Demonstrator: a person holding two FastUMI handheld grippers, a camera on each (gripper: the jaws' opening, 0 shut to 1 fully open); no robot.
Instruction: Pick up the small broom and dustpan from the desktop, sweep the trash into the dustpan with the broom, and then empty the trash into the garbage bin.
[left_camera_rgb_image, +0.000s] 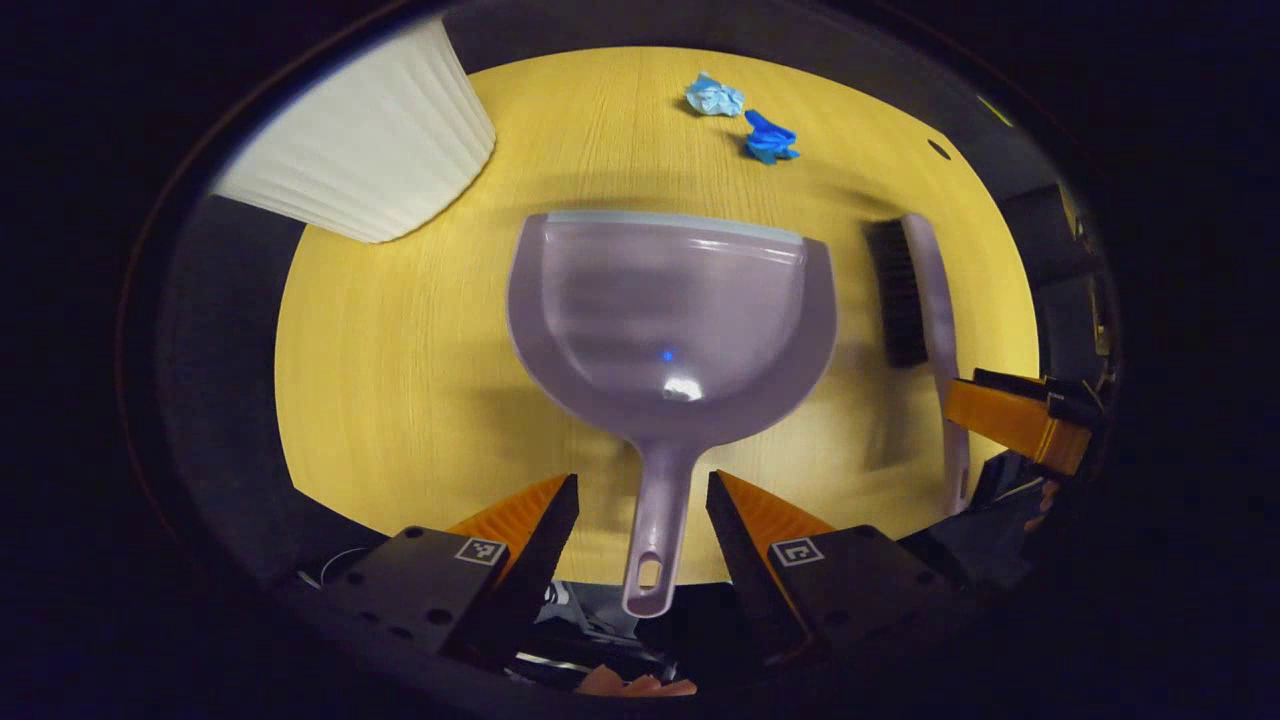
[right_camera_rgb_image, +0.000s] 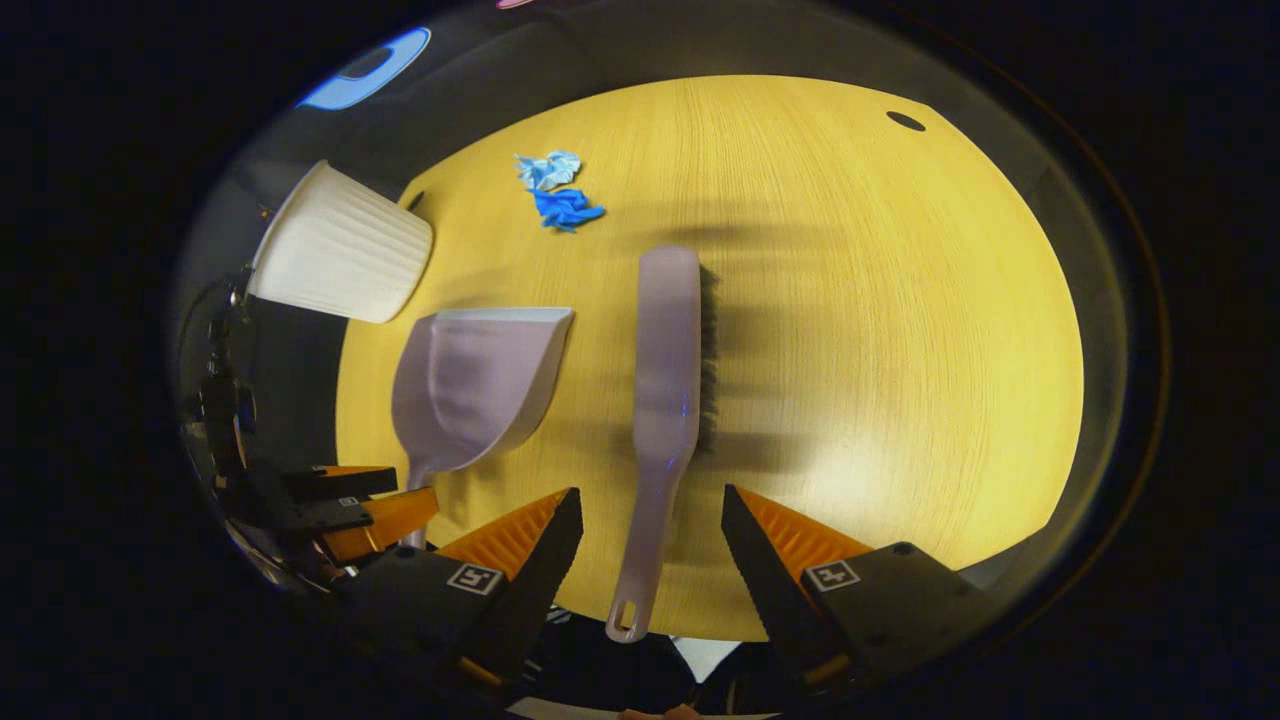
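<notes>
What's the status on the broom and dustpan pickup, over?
Left hand-held gripper open astride dustpan handle. Right hand-held gripper open astride broom handle. Both flat on desk, ungripped. Trash unswept, path clear.

A pale lilac dustpan (left_camera_rgb_image: 672, 310) lies flat near the table's (right_camera_rgb_image: 900, 330) near edge, handle overhanging it. The matching broom (right_camera_rgb_image: 668, 400) lies beside it on its side, apart, handle likewise overhanging. Two crumpled blue scraps (right_camera_rgb_image: 556, 190) lie together toward the far edge; the white ribbed bin (right_camera_rgb_image: 340, 245) stands at the far-left corner.

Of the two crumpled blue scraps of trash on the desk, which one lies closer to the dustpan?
The darker blue scrap lies closer to the dustpan. The pale blue scrap sits just beyond it, farther from the pan's front edge.
</notes>
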